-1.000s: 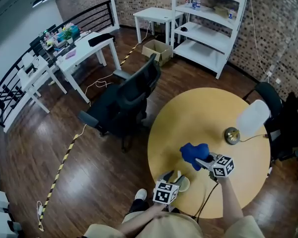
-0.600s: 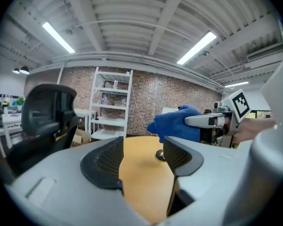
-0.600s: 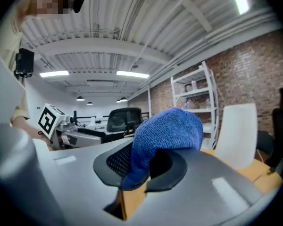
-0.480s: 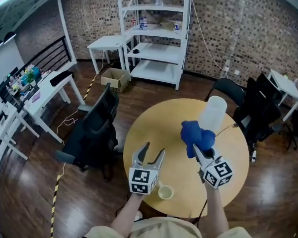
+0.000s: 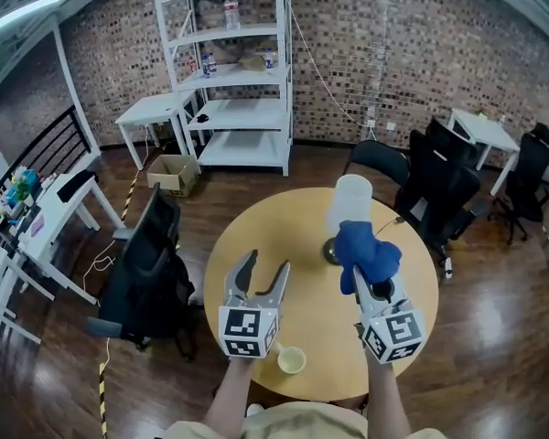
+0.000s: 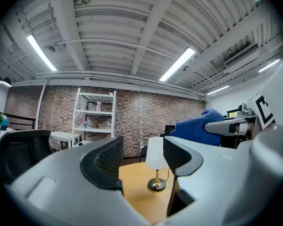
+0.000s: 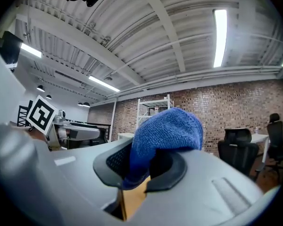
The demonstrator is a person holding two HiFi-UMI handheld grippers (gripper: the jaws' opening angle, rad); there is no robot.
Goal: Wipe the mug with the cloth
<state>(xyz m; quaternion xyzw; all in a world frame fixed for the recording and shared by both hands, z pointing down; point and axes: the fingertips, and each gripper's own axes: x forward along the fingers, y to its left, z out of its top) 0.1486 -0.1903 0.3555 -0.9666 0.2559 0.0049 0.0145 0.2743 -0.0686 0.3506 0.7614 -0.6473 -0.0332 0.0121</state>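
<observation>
**Grippers above table: left empty, right holding cloth**

Left gripper: jaws wide apart, having just been opening, with nothing between them. It is held level above the table. In the left gripper view, the gap between the jaws frames only the lamp and bare tabletop.

Right gripper: jaws closed on the cloth, also held level and beside the left gripper. In the right gripper view, a fold is pinched between the pads. The rest of the cloth bunches up and over the jaw tips.

Cloth: blue and nubbly, a rounded wad. In the head view it overlaps the lamp's base, though it is raised clear of the tabletop.

Mug: pale yellow and upright, mouth up. It stands on the table near the edge closest to the person. In the head view it sits just right of the left gripper's marker cube and well left of the right gripper's cube. Neither gripper touches it, and the cloth is well apart from it.

Table: round, with a light wood top. It carries the lamp, which has a white shade and brass base, towards its far side.

Surroundings: a black chair stands left of the table. A white shelf stands against the brick wall.
</observation>
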